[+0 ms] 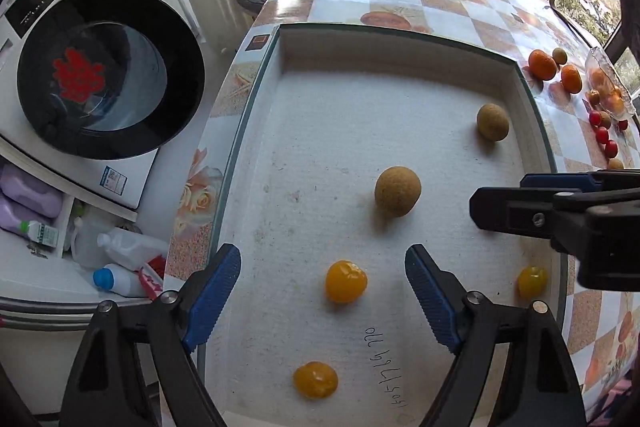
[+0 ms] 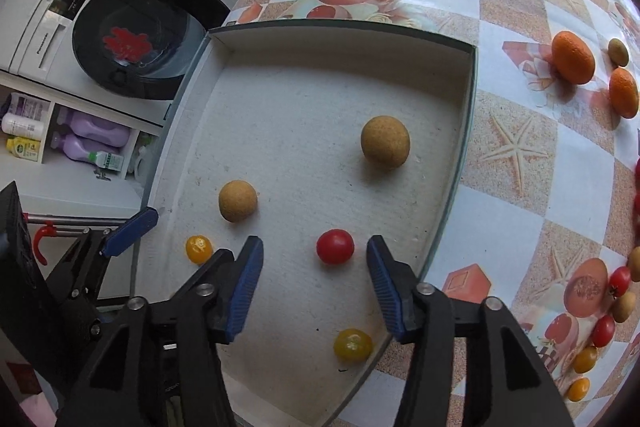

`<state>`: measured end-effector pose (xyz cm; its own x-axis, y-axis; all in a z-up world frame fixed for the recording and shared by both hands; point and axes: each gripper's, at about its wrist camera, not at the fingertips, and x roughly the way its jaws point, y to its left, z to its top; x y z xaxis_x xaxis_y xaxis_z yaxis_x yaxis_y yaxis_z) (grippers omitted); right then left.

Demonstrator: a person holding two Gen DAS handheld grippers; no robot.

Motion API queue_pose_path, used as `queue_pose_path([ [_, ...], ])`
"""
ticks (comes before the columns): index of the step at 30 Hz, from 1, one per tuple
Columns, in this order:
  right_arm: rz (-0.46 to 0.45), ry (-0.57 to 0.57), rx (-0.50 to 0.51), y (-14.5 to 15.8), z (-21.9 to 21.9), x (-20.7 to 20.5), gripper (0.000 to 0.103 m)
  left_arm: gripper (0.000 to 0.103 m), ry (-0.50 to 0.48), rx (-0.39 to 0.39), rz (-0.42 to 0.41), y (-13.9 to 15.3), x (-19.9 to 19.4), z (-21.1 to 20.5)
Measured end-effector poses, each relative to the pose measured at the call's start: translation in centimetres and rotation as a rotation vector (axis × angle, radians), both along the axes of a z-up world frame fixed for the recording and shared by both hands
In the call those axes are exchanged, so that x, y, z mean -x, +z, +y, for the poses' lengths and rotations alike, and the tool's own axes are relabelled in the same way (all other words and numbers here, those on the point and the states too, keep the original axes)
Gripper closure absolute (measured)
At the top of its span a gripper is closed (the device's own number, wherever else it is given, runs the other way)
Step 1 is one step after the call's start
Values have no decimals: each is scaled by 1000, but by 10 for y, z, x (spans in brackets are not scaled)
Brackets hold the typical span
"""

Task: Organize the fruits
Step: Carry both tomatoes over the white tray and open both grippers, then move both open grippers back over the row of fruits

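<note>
A shallow white tray (image 1: 400, 39) lies on the tiled table; it also shows in the right wrist view (image 2: 340, 39). In it lie two brown round fruits (image 1: 397, 191) (image 1: 492, 121), yellow tomatoes (image 1: 345, 281) (image 1: 315, 379) (image 1: 532, 282) and a red tomato (image 2: 335, 246). My left gripper (image 1: 323, 283) is open above the tray, with a yellow tomato between its blue fingertips. My right gripper (image 2: 315, 267) is open over the tray with the red tomato lying between its fingertips, not gripped. The right gripper also enters the left wrist view (image 1: 496, 207) from the right.
Loose oranges (image 2: 572, 57), a small green fruit (image 2: 618, 51), and red and yellow tomatoes (image 2: 603, 330) lie on the table right of the tray. A glass dish (image 1: 608, 87) holds fruit at far right. A washing machine (image 1: 108, 71) and shelves with bottles (image 1: 120, 247) stand left of the table.
</note>
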<state>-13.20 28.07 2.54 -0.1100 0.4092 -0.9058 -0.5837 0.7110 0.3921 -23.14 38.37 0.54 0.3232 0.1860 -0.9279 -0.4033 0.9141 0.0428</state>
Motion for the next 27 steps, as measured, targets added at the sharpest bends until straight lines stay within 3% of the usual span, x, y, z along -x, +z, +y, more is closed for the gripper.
queue_pose_path([
  [5, -77, -91, -34, 27, -29, -7, 30, 18, -1, 0, -10, 8, -5, -6],
  [7, -131, -150, -3, 35, -51, -13, 30, 18, -15, -7, -21, 13, -8, -11],
  [11, -157, -295, 11, 38, -107, -32, 30, 18, -48, -19, -44, 25, -18, -27],
  [13, -110, -374, 17, 27, -135, -40, 30, 18, -61, -20, -58, 32, -25, -35],
  [17, 83, -501, 9, -10, -180, -55, 32, 18, -96, -13, -85, 47, -41, -56],
  [19, 105, -517, -24, -14, -196, -56, 35, 18, -128, -10, -98, 55, -50, -72],
  [22, -55, -452, 73, 5, -195, -50, 33, 18, -202, -8, -113, 64, -64, -103],
  [23, -109, -435, 135, 8, -195, -50, 27, 18, -227, -7, -115, 65, -68, -114],
  [24, -135, -437, 180, 10, -200, -50, 26, 18, -249, -5, -117, 66, -73, -125],
  [27, -109, -501, 178, 10, -233, -52, 26, 18, -311, 19, -116, 65, -88, -157],
])
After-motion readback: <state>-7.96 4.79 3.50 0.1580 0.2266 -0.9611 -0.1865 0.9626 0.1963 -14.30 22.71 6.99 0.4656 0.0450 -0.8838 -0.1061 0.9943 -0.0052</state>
